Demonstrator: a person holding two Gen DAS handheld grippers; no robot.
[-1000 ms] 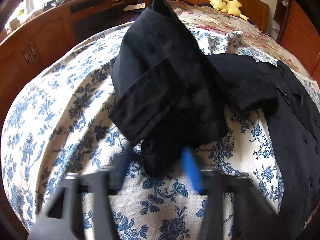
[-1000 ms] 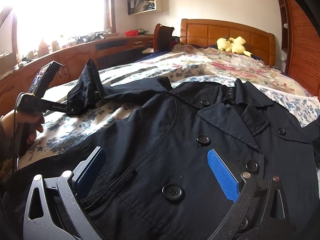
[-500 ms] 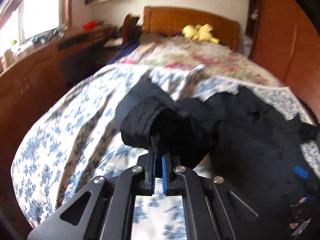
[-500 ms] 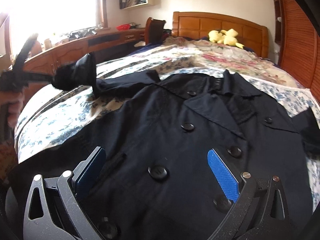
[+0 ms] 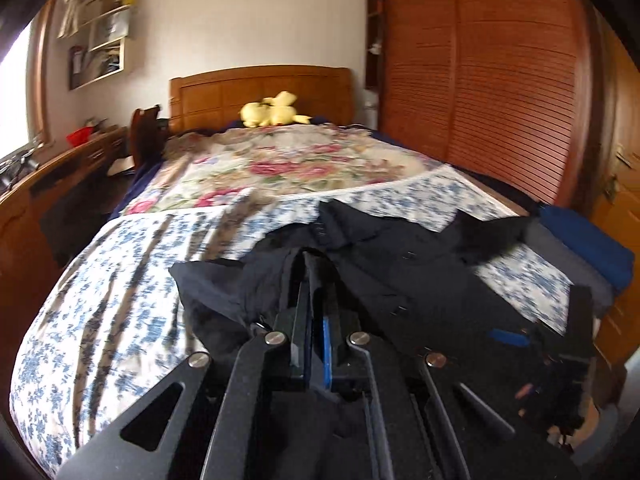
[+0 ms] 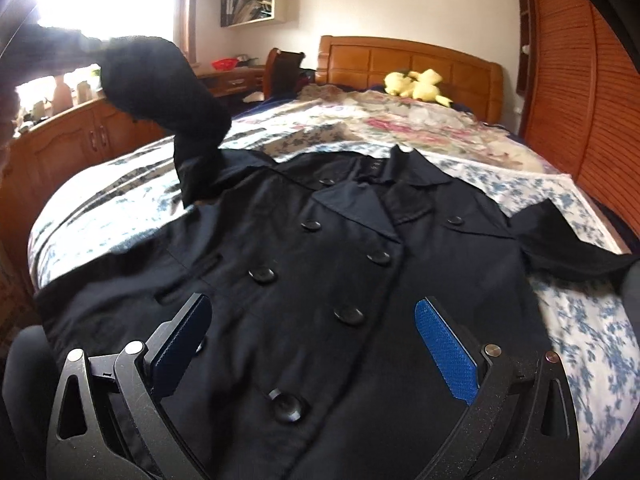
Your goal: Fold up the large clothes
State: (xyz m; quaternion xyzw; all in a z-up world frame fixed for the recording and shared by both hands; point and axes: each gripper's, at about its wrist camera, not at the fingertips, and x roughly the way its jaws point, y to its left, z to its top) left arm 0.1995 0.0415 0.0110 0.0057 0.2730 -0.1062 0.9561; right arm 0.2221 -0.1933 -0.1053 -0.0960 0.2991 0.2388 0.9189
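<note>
A black double-breasted coat (image 6: 320, 248) lies face up and buttoned on the blue-flowered bedspread (image 6: 580, 320). My left gripper (image 5: 314, 258) is shut on the end of the coat's left sleeve (image 5: 224, 292), whose cloth bunches around the closed fingers. In the right wrist view that sleeve (image 6: 160, 80) is raised high off the bed at the upper left, bending down to the shoulder. My right gripper (image 6: 312, 302) hovers open over the coat's lower front, with nothing between its blue pads (image 6: 444, 348). The other sleeve (image 6: 560, 240) lies flat, pointing right.
A yellow plush toy (image 6: 416, 84) lies at the wooden headboard (image 6: 400, 60) on a flowered quilt (image 5: 288, 164). Louvred wardrobe doors (image 5: 480, 80) run along the right of the bed, low wooden cabinets (image 6: 80, 140) along the left. Folded blue cloth (image 5: 592, 240) sits at the bed's right edge.
My left gripper closed on the sleeve end, then lifted it up and swung it over toward the coat body. The right gripper slid a little up the coat front, still open.
</note>
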